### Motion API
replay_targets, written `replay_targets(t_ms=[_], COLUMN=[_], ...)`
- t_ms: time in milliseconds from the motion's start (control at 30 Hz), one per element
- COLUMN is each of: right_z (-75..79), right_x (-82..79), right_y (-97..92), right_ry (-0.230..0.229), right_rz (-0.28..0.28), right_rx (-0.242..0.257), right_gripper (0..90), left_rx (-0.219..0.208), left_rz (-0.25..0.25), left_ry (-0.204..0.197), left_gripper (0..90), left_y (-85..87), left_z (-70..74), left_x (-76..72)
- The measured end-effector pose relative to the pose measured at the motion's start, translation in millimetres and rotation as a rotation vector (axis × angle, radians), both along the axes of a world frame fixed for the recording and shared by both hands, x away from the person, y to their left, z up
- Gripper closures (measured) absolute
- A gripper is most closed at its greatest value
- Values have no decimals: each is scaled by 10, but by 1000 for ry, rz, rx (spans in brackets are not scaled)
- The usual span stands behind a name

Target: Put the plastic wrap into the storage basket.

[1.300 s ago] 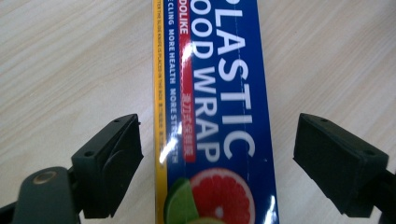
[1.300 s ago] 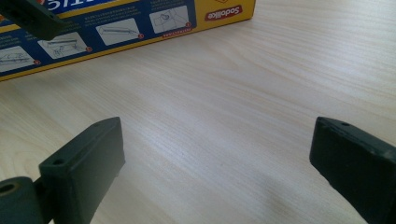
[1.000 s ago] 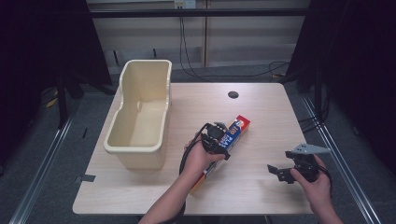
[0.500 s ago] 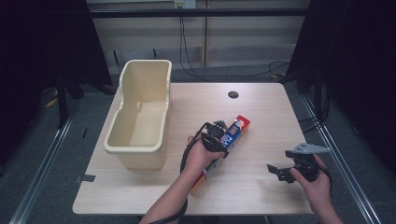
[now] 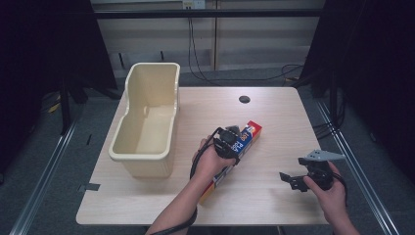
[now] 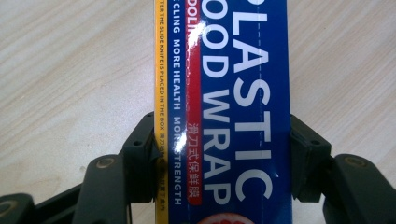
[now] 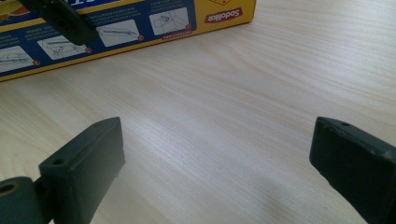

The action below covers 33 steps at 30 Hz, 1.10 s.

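Box of plastic wrap (image 6: 229, 112) pinched by left tool (image 6: 222, 158), near end under hand; right tool (image 7: 215, 163) spread.

Table (image 5: 274, 122): tub (image 5: 147, 122) at 9 o'clock. Plastic wrap box (image 5: 247, 139) at centre, lying flat, long axis toward 1 o'clock. Cable hole (image 5: 244, 99) at 12 o'clock, behind the box.

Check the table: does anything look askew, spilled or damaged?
Nothing stands out. The plastic wrap box lies flat and intact, clamped by the left gripper; the cream bin stands upright.
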State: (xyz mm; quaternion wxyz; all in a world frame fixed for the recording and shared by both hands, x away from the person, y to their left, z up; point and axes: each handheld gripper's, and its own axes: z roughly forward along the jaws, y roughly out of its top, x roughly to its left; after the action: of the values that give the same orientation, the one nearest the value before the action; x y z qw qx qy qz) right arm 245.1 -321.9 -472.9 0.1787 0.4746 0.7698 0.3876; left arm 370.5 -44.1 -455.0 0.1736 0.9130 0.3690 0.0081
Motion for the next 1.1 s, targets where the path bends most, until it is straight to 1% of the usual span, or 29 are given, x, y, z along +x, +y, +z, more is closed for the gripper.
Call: replay_targets(t_ms=[33,133,233,267,333,367,400,467,500,533,567,633,667,700,733,767,800,833,867,900,933,967,1000,1033,1100], right_z=[2,-1,-2,-2,1,1,0,1,-1,-2,-2,1,1,1,1,1,6,6,6,4,1,-1,-1,0,4], right_x=[-2,1,2,1,-1,0,1,2,3,3,2,1,1,0,-1,-1,-5,-5,-5,-5,-3,-3,-3,-4,-3], right_y=[-2,-10,-11,-10,-6,-3,-1,3,5,5,4,0,-3,-5,-12,-12,-15,-15,-15,-15,-15,-14,-14,-17,-22], right_ry=[3,1,1,1,4,3,1,4,3,3,3,4,2,4,-1,-1,4,4,3,0,0,1,1,0,-2], right_rz=[-4,-6,-6,-6,-4,-3,0,1,0,-1,0,0,-2,-3,-1,-1,-3,-3,-3,-7,-4,-6,-5,-3,-3], right_rx=[1,0,-1,-1,0,0,-1,0,0,-1,-1,1,2,2,1,1,3,3,3,1,1,1,1,1,2], right_gripper=[29,29,29,29,29,29,29,29,29,29,29,29,29,29,29,29,29,29,29,29,29,29,29,29,29], left_rx=[3,9,10,12,21,26,25,14,13,14,15,-1,-15,-11,-15,-15,-20,-21,-25,-14,-4,1,12,15,34], left_rz=[-1,5,10,9,4,8,-4,15,20,17,10,28,29,28,21,21,24,7,6,-2,10,13,13,27,19], left_ry=[13,31,26,33,24,28,25,19,26,23,28,28,26,27,12,12,20,5,7,6,-1,-4,5,2,5], left_gripper=[399,400,398,396,386,379,377,372,370,367,355,344,339,339,340,341,335,335,323,319,324,360,367,377,395], left_y=[2,-12,-27,-29,-39,-46,-51,-68,-75,-78,-77,-87,-90,-96,-110,-110,-122,-126,-139,-152,-170,-177,-178,-181,-186], left_z=[9,18,12,16,13,18,14,2,3,1,4,4,-1,-1,-12,-12,-15,-28,-39,-49,-54,-53,-38,-33,-16], left_x=[6,2,0,1,3,3,14,14,16,21,30,36,44,52,65,65,67,77,77,85,80,81,87,84,88])
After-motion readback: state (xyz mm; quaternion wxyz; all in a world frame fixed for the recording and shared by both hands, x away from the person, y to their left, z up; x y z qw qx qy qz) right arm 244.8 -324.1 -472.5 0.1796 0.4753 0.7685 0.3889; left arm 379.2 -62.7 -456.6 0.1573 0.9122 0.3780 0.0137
